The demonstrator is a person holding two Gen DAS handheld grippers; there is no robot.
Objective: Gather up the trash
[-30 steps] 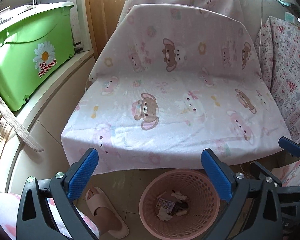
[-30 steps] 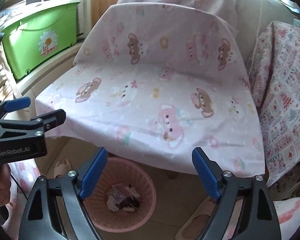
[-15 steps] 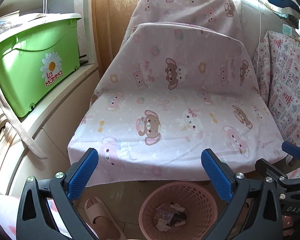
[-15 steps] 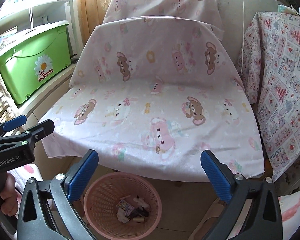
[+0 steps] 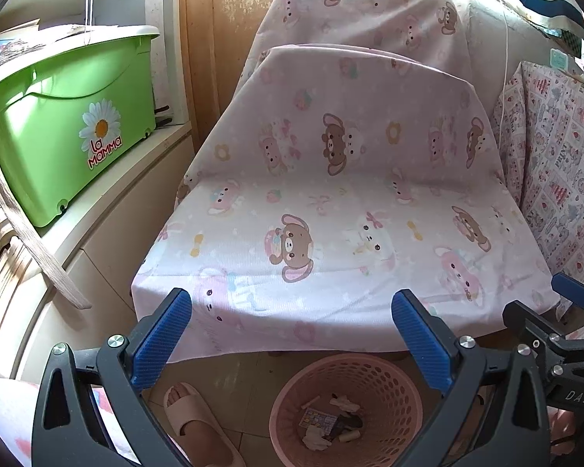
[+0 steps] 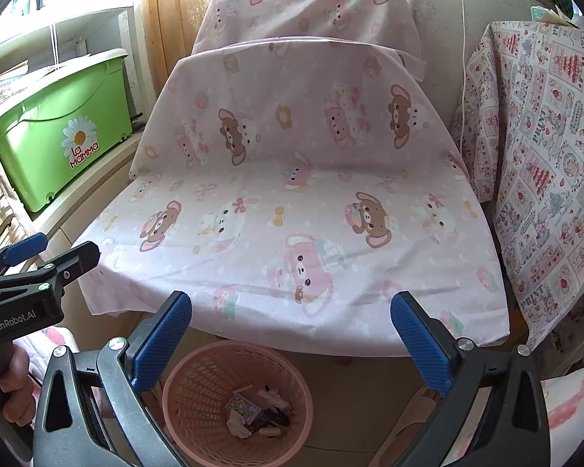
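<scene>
Both grippers hover above the floor in front of a chair draped in a pink bear-print sheet [image 5: 331, 233]. The left gripper [image 5: 292, 334] and right gripper [image 6: 292, 330] have their fingers spread wide, holding nothing. The trash [image 6: 257, 416] lies at the bottom of the pink basket [image 6: 198, 381] below them.

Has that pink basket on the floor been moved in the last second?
No. The pink basket sits below the seat cover's front edge as before; only the cameras tilted up.
</scene>
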